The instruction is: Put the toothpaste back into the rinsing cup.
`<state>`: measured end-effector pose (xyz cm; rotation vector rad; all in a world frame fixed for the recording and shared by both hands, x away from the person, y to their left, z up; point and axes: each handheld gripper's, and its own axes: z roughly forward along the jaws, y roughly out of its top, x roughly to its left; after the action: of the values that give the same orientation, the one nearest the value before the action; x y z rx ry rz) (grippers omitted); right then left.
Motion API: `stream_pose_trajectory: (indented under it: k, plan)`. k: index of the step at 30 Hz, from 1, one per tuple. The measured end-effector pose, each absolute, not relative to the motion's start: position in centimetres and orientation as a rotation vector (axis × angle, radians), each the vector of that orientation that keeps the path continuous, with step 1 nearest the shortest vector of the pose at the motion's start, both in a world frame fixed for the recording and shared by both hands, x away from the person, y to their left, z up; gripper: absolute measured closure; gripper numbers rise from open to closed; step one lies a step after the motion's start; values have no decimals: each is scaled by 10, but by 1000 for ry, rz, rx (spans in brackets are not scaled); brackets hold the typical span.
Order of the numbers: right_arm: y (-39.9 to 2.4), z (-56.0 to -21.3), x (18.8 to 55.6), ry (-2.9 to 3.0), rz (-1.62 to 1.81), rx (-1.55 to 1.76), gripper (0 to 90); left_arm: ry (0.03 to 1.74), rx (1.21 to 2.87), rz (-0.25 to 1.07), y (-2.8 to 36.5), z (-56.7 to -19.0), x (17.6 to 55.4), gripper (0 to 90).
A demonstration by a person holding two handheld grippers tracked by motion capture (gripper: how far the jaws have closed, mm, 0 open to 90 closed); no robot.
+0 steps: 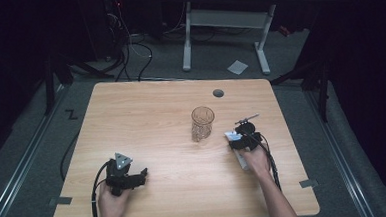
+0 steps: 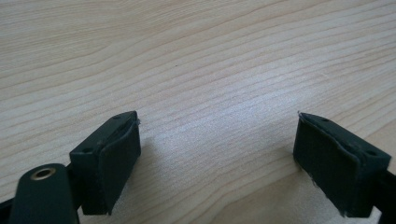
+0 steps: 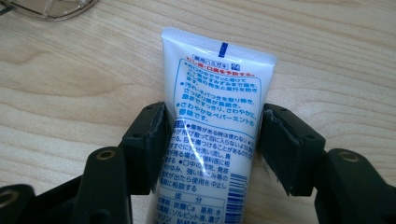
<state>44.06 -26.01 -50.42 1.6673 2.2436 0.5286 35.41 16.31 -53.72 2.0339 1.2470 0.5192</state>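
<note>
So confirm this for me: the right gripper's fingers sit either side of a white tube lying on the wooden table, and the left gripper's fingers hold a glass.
Not quite. The left gripper holds nothing: the left gripper view shows its fingers apart over bare table. The glass stands apart. The right gripper does straddle the white tube.

Overhead table (image 1: 146,106) view; two close-ups
</note>
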Motion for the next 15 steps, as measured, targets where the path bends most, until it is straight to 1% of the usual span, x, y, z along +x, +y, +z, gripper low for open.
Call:
stream_pose_trajectory:
  k: [7, 8, 9, 10, 15]
  plan:
    - [-260, -504, 440, 2272, 533, 1641, 452, 1247, 2034, 519, 163, -537, 354, 153]
    - [-260, -503, 441, 2291, 529, 1629, 484, 1247, 2034, 519, 163, -537, 354, 152]
    - [-260, -503, 441, 2291, 529, 1629, 484, 1247, 2034, 519, 163, -537, 354, 152]
    - [-259, -502, 441, 2303, 530, 1618, 510, 1247, 2034, 519, 163, -537, 354, 152]
    - [-259, -502, 441, 2310, 532, 1617, 547, 1248, 2033, 519, 163, -537, 354, 153]
